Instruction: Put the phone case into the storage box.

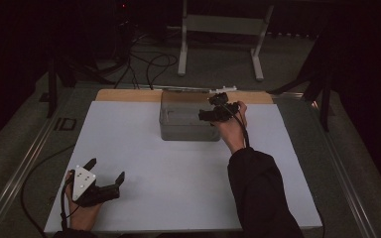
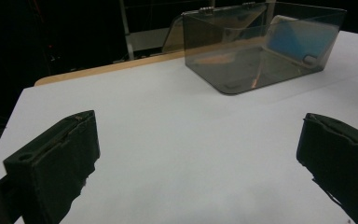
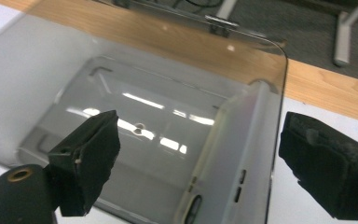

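Observation:
A clear grey plastic box (image 1: 186, 121) stands at the back middle of the white table top, its hinged lid (image 2: 186, 30) tilted open toward the rear. Inside, a flat phone-like slab (image 2: 298, 39) with a bluish face leans on edge against one end wall. In the right gripper view its pale edge (image 3: 228, 154) with side buttons stands along the box wall. My right gripper (image 1: 209, 110) hovers open over that end of the box, and the slab's edge lies between its jaws (image 3: 200, 154), apart from both. My left gripper (image 1: 106, 168) rests open near the front left corner, holding nothing (image 2: 198, 140).
The white sheet (image 1: 144, 158) covers a wooden table whose bare strip (image 1: 124, 95) shows at the back. Cables (image 1: 149, 64) and a white frame stand (image 1: 218, 29) sit on the floor beyond. A metal rail (image 1: 20, 168) runs along the left side.

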